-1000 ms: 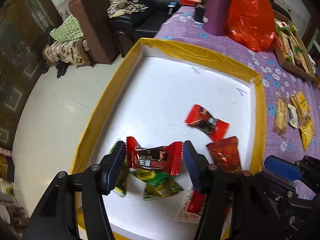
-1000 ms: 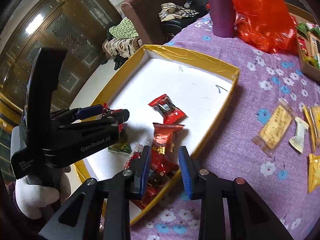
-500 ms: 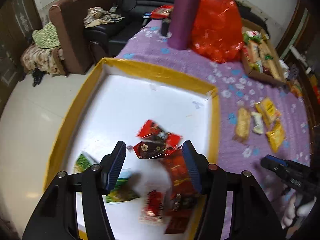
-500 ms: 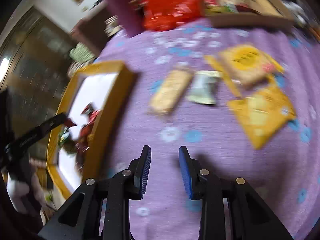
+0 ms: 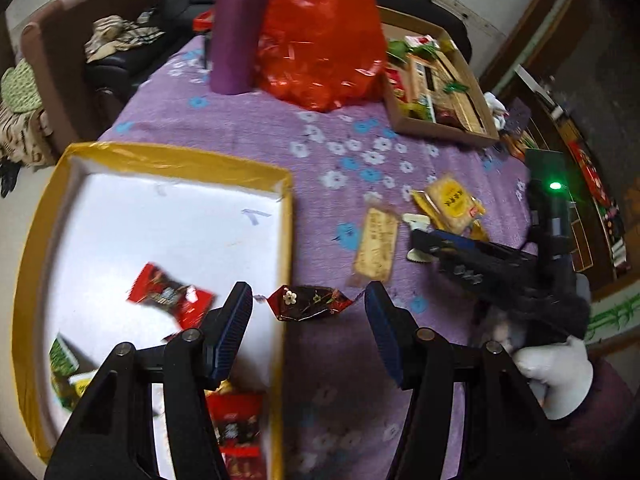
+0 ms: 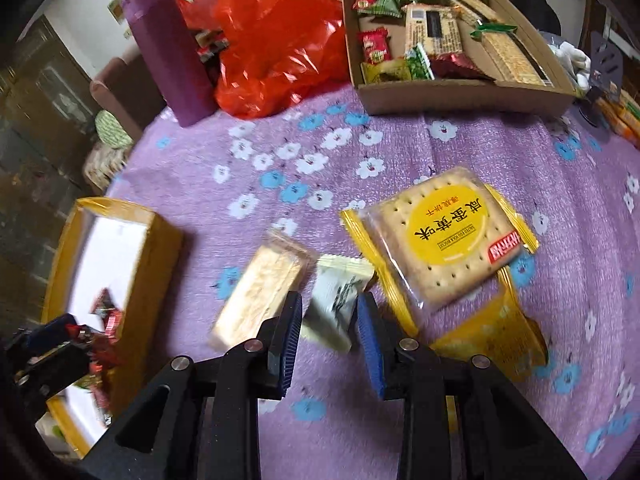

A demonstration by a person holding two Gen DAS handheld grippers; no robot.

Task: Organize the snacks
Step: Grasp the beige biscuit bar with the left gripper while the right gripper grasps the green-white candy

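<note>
My left gripper (image 5: 308, 312) stands wide open above the right wall of the yellow-rimmed white tray (image 5: 286, 208); a dark red candy (image 5: 310, 308) hangs between its fingers, touching neither. Red candies (image 5: 168, 294) and green ones (image 5: 62, 364) lie in the tray. My right gripper (image 6: 328, 332) is open low over a small white packet (image 6: 338, 300) on the purple cloth, between a pale cracker bar (image 6: 260, 296) and a round yellow biscuit pack (image 6: 444, 236). A yellow pouch (image 6: 496, 336) lies to its right. The right gripper also shows in the left wrist view (image 5: 424, 242).
A cardboard box (image 6: 460, 90) with several snacks stands at the back right. A red plastic bag (image 6: 272, 36) and a tall purple bottle (image 6: 172, 48) stand at the back. Sofas and floor lie beyond the table's left edge.
The dark red candy has come free of my left gripper's fingers, and that gripper has swung right to the tray's wall. My right gripper has left the tray and moved right, down over the white packet.
</note>
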